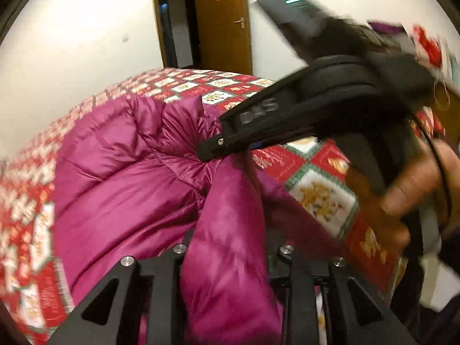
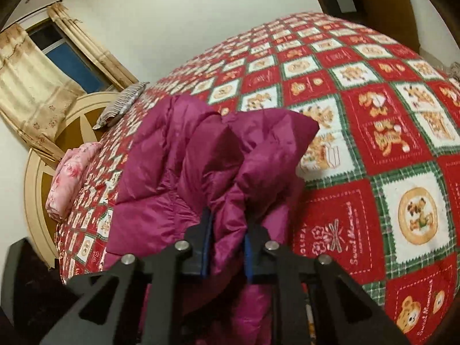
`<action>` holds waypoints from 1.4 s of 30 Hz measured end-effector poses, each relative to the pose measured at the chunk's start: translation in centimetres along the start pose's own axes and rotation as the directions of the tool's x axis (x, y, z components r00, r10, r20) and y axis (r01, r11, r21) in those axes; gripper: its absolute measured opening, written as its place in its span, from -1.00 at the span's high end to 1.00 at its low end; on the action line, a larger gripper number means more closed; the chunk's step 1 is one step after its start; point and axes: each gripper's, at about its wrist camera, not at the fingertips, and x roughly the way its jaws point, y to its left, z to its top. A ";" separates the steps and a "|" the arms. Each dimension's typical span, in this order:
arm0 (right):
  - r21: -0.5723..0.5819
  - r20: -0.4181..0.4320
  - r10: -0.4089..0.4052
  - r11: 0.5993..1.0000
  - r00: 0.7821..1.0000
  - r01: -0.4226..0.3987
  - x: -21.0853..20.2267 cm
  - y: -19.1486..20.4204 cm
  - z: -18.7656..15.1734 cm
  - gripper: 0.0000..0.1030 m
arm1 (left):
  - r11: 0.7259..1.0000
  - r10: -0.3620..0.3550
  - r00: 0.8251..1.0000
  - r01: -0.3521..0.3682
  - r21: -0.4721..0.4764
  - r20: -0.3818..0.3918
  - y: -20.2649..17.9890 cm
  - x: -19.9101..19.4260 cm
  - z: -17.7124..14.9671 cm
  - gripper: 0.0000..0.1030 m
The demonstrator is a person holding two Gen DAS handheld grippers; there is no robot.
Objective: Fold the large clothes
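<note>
Both grippers, left (image 1: pixel 227 261) and right (image 2: pixel 225 244), pinch folds of the shiny magenta puffer jacket (image 2: pixel 178 172) heaped on the red-green-white bear-patterned bedspread (image 2: pixel 373 115); white walls, brown wooden door (image 1: pixel 222 20), beige curtained window (image 2: pixel 66 54) beyond.

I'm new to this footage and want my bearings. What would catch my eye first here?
A glossy magenta puffer jacket lies bunched in the middle of a bed, on a red, green and white patchwork bedspread with teddy bears. Both the left gripper and the right gripper have their jaws closed on folds of it.
</note>
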 end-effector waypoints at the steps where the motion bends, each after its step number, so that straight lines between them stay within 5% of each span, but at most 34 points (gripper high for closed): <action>1: 0.002 -0.007 -0.004 1.000 1.000 0.004 0.0 -0.2 -0.1 0.61 | 0.999 0.011 1.000 -0.011 0.040 0.008 -0.7 -0.9 -0.4 0.32; 6: 0.027 -0.017 -0.017 0.999 1.000 0.017 0.6 -1.1 -0.5 0.61 | 0.982 0.062 0.995 -0.075 0.174 0.081 -3.1 -4.8 -2.4 -0.03; 8: 0.035 -0.019 -0.020 0.999 1.000 0.021 0.6 -1.3 -0.8 0.61 | 0.985 0.011 0.994 -0.030 0.171 0.111 -3.0 -6.9 -2.9 -0.04; 12: 0.029 -0.022 -0.024 0.999 0.999 0.025 0.1 -2.2 -2.1 0.60 | 0.990 -0.141 0.973 0.139 0.026 0.185 1.5 -11.3 -2.1 -0.17; 15: 0.028 -0.016 -0.012 1.000 1.000 0.013 -0.3 -2.4 -3.0 0.56 | 0.977 -0.086 0.962 0.132 -0.166 0.261 7.3 -11.9 0.2 -0.53; 19: 0.030 0.005 -0.008 1.000 1.000 0.008 -1.9 -2.1 -2.8 0.40 | 0.908 0.129 0.982 -0.060 -0.415 0.140 13.9 -7.0 3.8 -0.53; 23: -0.024 0.075 -0.071 0.997 0.995 0.073 -5.7 -0.7 -1.1 0.40 | 0.849 0.111 0.994 -0.090 -0.521 0.009 15.3 -1.6 4.1 -0.53; 25: -0.046 0.113 -0.109 0.992 0.988 0.115 -7.9 0.3 0.6 0.39 | 0.844 0.093 0.995 -0.091 -0.529 -0.022 14.3 0.4 3.8 -0.53; 27: -0.052 0.130 -0.122 0.990 0.984 0.129 -9.1 1.3 2.5 0.39 | 0.849 0.155 0.986 -0.164 -0.502 -0.061 12.5 1.7 3.0 -0.54; 30: 0.002 0.125 -0.058 0.998 0.990 0.058 -8.7 2.9 5.4 0.38 | 0.858 0.236 0.969 -0.243 -0.452 -0.073 10.6 2.0 2.6 -0.54; 34: 0.176 0.087 0.055 0.982 0.995 -0.070 -4.4 3.7 7.2 0.37 | 0.857 0.233 0.970 -0.241 -0.456 -0.076 10.4 1.7 1.9 -0.54; 38: 0.164 0.100 -0.189 0.971 0.977 0.171 -0.3 3.4 5.0 0.37 | 0.834 0.224 0.973 -0.219 -0.506 -0.051 12.1 0.0 1.1 -0.55; 42: 0.114 0.107 -0.277 0.957 0.955 0.265 2.3 1.8 3.1 0.42 | 0.832 0.261 0.963 -0.262 -0.490 -0.072 14.0 0.6 2.8 -0.55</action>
